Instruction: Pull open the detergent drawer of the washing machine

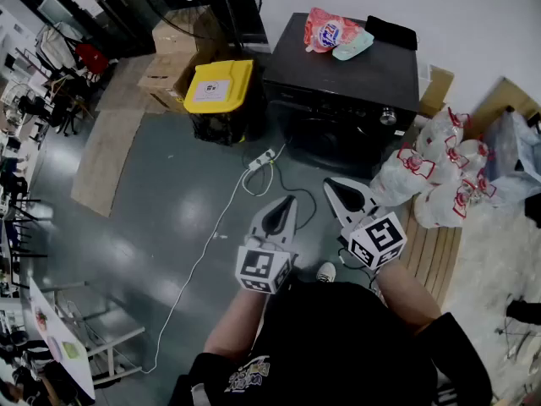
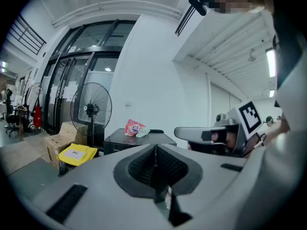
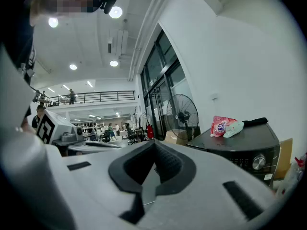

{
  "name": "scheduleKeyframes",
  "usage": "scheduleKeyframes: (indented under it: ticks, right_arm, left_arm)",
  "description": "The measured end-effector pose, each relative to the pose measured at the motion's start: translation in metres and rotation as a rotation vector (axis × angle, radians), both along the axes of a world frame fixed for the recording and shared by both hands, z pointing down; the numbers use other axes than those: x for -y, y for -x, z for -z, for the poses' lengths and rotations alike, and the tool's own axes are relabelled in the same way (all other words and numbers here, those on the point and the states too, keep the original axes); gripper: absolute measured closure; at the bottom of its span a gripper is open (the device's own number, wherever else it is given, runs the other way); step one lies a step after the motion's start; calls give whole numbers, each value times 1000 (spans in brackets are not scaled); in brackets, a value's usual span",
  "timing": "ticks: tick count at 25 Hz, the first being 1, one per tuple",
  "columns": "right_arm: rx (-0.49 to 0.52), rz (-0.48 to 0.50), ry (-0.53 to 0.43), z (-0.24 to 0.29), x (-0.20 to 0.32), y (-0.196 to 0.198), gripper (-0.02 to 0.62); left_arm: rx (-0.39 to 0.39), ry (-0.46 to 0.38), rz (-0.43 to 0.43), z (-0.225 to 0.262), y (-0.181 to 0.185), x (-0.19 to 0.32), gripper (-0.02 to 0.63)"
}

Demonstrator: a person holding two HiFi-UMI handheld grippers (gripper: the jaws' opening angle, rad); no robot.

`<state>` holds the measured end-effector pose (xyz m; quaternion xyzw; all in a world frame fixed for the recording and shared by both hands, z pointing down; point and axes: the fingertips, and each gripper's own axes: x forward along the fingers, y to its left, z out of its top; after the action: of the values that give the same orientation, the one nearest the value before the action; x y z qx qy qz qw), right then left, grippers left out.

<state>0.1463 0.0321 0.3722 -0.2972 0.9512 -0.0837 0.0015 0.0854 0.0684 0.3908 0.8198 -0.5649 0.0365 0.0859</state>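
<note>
A black front-loading washing machine [image 1: 351, 83] stands against the white wall, some way ahead of me; it also shows in the left gripper view [image 2: 136, 139] and right gripper view [image 3: 240, 145]. Its control panel carries a silver dial [image 1: 388, 117] [image 3: 259, 161]; the detergent drawer I cannot make out. A red bag [image 1: 325, 32] and a pale cloth [image 1: 353, 46] lie on its top. My left gripper [image 1: 292, 200] and right gripper [image 1: 329, 183] hover side by side over the floor, both shut with nothing in them, short of the machine.
A yellow-lidded bin [image 1: 219, 91] and cardboard boxes [image 1: 169, 57] stand left of the machine, a floor fan [image 2: 91, 109] behind them. White bags with red ties [image 1: 439, 176] are piled at the right. A power strip [image 1: 262, 161] with a white cable lies on the grey floor.
</note>
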Motion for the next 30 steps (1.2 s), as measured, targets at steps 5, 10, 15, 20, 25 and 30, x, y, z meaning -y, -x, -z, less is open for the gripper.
scheduleKeyframes:
  ticks: [5, 10, 15, 20, 25, 30]
  right_arm:
    - [-4, 2, -2, 1, 1, 1, 591]
    - [30, -20, -2, 3, 2, -1, 589]
    - [46, -44, 8, 4, 5, 3, 588]
    - [95, -55, 52, 1, 10, 11, 496]
    - [136, -67, 96, -1, 15, 24, 453]
    - [151, -93, 127, -3, 24, 41, 395]
  left_arm:
    - [-2, -6, -4, 1, -1, 2, 592]
    - [-8, -24, -3, 3, 2, 1, 592]
    - [-15, -32, -7, 4, 9, -1, 591]
    - [-10, -33, -10, 4, 21, 1, 571]
    - [-14, -35, -40, 2, 32, 3, 431]
    - [-13, -36, -69, 1, 48, 7, 354]
